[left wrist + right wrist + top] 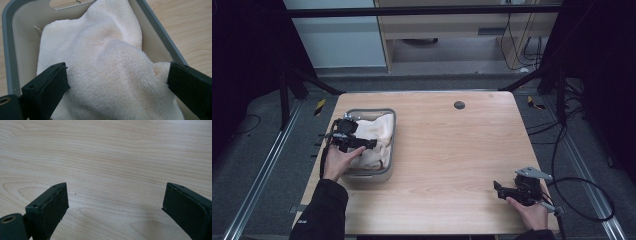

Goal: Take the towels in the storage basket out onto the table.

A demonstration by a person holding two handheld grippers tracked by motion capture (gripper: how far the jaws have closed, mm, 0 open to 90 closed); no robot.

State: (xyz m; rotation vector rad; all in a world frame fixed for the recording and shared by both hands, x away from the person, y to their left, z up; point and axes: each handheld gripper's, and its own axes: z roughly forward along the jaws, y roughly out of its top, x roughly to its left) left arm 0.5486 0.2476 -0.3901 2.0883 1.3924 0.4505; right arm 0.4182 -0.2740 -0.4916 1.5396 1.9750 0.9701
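- Left gripper (pixel 371 144) hangs over the grey bin (pixel 390 131) at the left of the wooden table (pixel 452 150), the person's left hand (pixel 338 162) wrapped round its handle.
- In the left gripper view its jaws stand wide apart, one on each side of the cream towel (pixel 105 65), gripping nothing.
- The towel lies crumpled inside the bin (pixel 7 50), bunched into a ridge that runs up between the jaws and on ahead of them toward the bin's far wall.
- The bin's rim shows just past the right-hand jaw.
- Over to the right gripper (pixel 498 189): low on the table's near right corner, well apart from the bin, held by the right hand (pixel 532 214).
- Its jaws are spread wide too, bare wood (pixel 112 170) between and beyond them.
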